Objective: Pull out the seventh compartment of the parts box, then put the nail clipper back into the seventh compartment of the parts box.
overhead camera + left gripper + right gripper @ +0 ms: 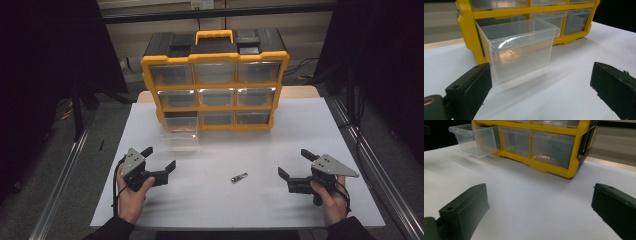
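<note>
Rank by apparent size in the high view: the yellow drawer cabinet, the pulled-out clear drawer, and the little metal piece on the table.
1. Yellow drawer cabinet, by far the largest.
2. Pulled-out clear drawer.
3. Little metal piece, smallest.

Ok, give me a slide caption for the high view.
Both open grippers, left and right, flank a small metal part before an organizer with one drawer out.

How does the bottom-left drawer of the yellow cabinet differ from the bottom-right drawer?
The bottom-left drawer is pulled far out over the table; the bottom-right drawer sits pushed into the cabinet. The bottom-left drawer shows its open top and side walls; the bottom-right drawer shows its front alone. Both are clear plastic, and both look empty.
</note>
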The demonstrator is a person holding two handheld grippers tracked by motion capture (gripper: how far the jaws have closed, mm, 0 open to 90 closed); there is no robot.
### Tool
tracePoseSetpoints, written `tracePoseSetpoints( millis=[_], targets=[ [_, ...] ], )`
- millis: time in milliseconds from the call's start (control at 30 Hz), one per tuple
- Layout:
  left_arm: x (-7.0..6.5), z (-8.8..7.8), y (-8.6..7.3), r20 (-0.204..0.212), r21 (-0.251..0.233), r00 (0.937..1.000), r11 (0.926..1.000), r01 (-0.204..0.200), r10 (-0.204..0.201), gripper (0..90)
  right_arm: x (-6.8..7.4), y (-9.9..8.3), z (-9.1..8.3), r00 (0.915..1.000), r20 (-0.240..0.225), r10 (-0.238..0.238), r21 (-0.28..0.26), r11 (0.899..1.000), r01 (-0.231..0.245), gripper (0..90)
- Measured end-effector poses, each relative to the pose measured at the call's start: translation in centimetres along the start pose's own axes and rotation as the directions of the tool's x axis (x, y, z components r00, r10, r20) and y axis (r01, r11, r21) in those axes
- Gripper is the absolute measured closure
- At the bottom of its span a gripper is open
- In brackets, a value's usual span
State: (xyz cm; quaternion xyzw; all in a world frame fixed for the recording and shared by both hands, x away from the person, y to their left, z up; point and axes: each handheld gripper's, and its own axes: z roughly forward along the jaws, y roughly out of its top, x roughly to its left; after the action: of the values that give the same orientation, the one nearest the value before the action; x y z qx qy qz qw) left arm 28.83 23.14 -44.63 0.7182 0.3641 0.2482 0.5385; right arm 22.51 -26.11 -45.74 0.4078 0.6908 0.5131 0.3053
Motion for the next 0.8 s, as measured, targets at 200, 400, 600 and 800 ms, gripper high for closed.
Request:
tracePoseSetpoints(
  millis=[200,400,600,800],
  targets=[
    [0.0,-1.7,-0.1,-0.006,-0.010,0.9999,0.9999,0.011,-0.011,4.3,0.0,-0.1,-0.2,0.9999,0.004,0.012,-0.004,1.000,-0.012,0.5],
    [0.3,-2.9,-0.7,0.005,-0.001,0.9991,0.9991,0.043,-0.043,4.3,0.0,-0.1,-0.2,0.9999,0.000,0.010,-0.004,1.000,-0.010,0.4],
    [0.6,-2.8,-0.6,-0.004,0.017,0.9993,0.9992,0.037,-0.037,4.2,0.0,-0.1,-0.2,0.9999,0.000,0.010,-0.005,1.000,-0.010,0.4],
    [0.9,-2.2,-0.3,0.037,0.064,0.9990,0.9976,0.025,-0.027,5.4,0.0,-0.1,-0.2,1.0000,-0.002,0.008,-0.003,1.000,-0.008,0.4]
  ],
)
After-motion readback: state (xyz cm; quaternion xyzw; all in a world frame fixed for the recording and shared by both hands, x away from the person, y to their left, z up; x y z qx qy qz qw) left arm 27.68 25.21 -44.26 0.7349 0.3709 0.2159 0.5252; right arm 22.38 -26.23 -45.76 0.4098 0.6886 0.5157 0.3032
